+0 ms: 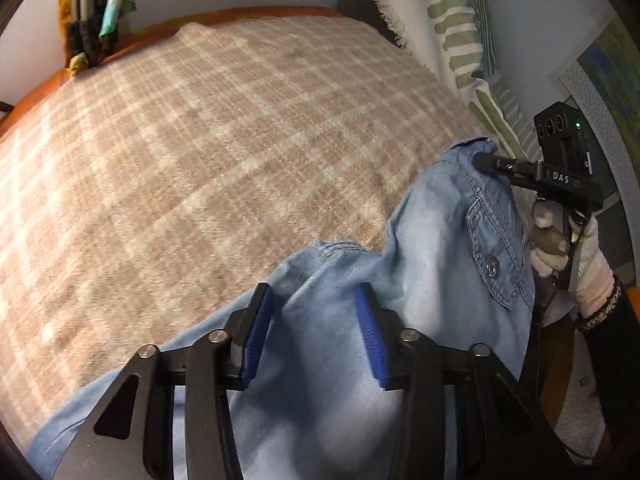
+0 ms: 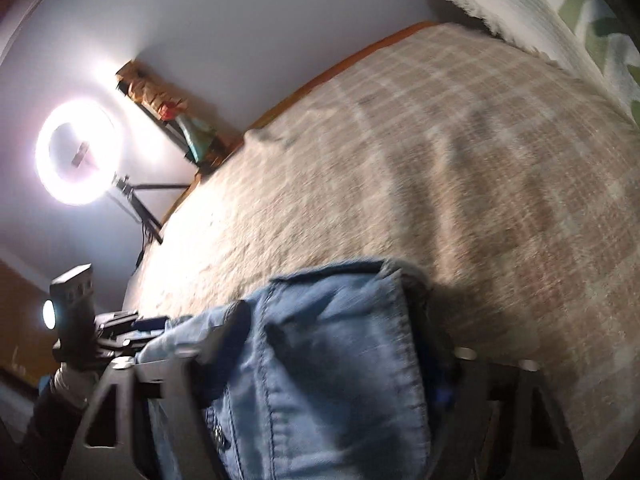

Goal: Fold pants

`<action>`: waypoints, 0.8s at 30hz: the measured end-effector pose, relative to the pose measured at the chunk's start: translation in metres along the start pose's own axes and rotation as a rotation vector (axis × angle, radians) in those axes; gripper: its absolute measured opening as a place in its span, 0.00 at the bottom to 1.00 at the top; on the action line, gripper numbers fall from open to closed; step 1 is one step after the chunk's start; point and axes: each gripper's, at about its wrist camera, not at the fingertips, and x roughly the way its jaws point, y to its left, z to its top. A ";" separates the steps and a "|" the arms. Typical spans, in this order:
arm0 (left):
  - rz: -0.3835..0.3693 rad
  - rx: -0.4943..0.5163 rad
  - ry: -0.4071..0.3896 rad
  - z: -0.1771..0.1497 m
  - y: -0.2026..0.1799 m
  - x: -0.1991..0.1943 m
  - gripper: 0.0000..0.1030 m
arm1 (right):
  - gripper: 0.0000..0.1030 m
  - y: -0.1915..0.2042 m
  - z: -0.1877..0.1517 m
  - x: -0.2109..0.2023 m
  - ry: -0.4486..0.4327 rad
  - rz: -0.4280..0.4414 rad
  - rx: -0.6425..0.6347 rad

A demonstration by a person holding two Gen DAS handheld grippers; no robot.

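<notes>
Pants (image 1: 420, 240): light-blue denim, draped at the near edge of the bed, over the checked blanket (image 1: 200, 140); waistband end with a buttoned pocket (image 1: 494, 256) lies toward the right.
Left tongs (image 1: 314, 336): blue pads stand narrowly apart with a ridge of denim bunched between them; whether the pads press the cloth cannot be told.
Right tongs (image 1: 486, 162): the tips rest at the waistband corner; in the right wrist view cloth fills the gap, but blur hides whether it is gripped.
Handling (judged): soft, limp, moderately heavy cloth; it will sag and crease between two holds, not slip readily.
Where to hold (judged): stitched waistband and hem edges, the stiffest parts.
Containers: none in view.
Surroundings: green-striped pillow (image 1: 452, 20); ring light (image 2: 76, 152).
</notes>
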 end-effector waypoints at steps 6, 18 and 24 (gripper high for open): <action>0.100 0.087 -0.053 -0.008 -0.017 -0.003 0.00 | 0.07 0.044 -0.021 -0.015 -0.038 -0.035 -0.130; 0.229 0.161 -0.158 0.034 -0.027 -0.013 0.01 | 0.02 0.092 -0.036 -0.072 -0.214 -0.307 -0.307; 0.332 0.122 -0.174 0.033 0.003 -0.030 0.06 | 0.02 0.062 -0.027 -0.019 -0.093 -0.465 -0.309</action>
